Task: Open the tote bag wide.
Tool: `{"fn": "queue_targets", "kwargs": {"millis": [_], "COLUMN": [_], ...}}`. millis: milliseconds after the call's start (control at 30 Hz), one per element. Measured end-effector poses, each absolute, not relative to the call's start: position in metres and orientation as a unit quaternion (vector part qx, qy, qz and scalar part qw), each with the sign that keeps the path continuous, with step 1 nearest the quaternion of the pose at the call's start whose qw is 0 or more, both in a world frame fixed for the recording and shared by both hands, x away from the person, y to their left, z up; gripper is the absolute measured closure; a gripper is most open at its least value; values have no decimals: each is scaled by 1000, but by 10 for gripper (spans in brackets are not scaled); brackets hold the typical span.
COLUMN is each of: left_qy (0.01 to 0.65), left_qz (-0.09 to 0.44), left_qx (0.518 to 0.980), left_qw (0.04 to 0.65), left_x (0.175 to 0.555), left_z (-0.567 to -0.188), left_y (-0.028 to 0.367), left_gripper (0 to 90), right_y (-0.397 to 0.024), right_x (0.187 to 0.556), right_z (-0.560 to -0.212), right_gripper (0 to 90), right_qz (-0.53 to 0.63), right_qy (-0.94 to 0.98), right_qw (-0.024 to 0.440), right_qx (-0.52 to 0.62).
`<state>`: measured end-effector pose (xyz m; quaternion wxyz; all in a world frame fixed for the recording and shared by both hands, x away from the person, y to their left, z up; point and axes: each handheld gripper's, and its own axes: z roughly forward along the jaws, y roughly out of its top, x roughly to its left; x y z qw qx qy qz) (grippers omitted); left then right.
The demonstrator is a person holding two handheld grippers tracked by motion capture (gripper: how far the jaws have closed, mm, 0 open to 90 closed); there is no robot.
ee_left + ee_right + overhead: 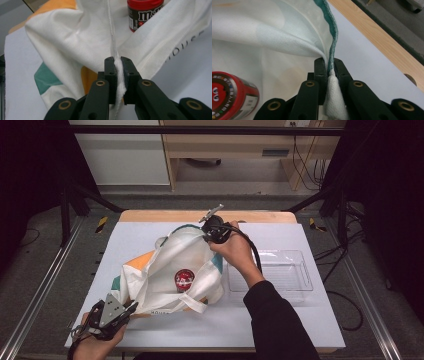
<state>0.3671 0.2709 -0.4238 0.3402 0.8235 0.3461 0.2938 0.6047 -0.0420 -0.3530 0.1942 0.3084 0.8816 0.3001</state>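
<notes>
A lab-style recording station, not a home or shop

A wooden table (205,215) covered by a white mat (280,320) stands inside a frame of black metal bars (200,130), with metal floor rails (35,300) running along both sides on grey carpet. Black curtains (30,165) close off the left and right. Loose cables (305,165) hang and trail across the floor behind, near a plain light-wood desk (225,145) and a white cabinet (125,160). Yellow-and-black hazard tape (101,224) marks the floor beside the table's far corners.

High view overhead facing forward, gripper views close, sharing the bag (172,270).
</notes>
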Motion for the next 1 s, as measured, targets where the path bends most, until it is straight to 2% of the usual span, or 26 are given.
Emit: {"fn": "queue_targets", "kwargs": {"millis": [300, 600, 633, 667, 700, 767, 800, 833, 1000], "left_qy": [339, 350, 348, 348, 350, 354, 354, 359, 364], "left_qz": [294, 283, 286, 286, 288, 287, 287, 288, 289], "left_qx": [828, 825, 825, 825, 821, 815, 815, 808, 798], "left_qw": [336, 342, 342, 342, 347, 357, 357, 367, 383], "left_x": [359, 362, 362, 362, 363, 364, 364, 364, 365], "left_z": [-426, -437, -439, -439, -440, -441, -441, -441, -442], "left_y": [271, 269, 268, 268, 268, 269, 269, 271, 271], "left_gripper": [843, 841, 840, 839, 838, 833, 829, 825, 785], "right_y": [-48, -50, -51, -51, -52, -53, -53, -53, -58], "right_x": [601, 603, 603, 603, 601, 596, 596, 590, 573], "right_z": [-350, -374, -376, -376, -374, -370, -370, -364, -345], "right_gripper": [837, 801, 749, 749, 658, 561, 561, 480, 405], "right_qz": [304, 264, 270, 270, 275, 286, 286, 297, 325], "right_qy": [879, 893, 891, 891, 886, 883, 883, 880, 869], "right_qw": [200, 181, 183, 183, 189, 191, 191, 194, 201], "right_qx": [309, 316, 316, 316, 321, 318, 318, 316, 314]}}
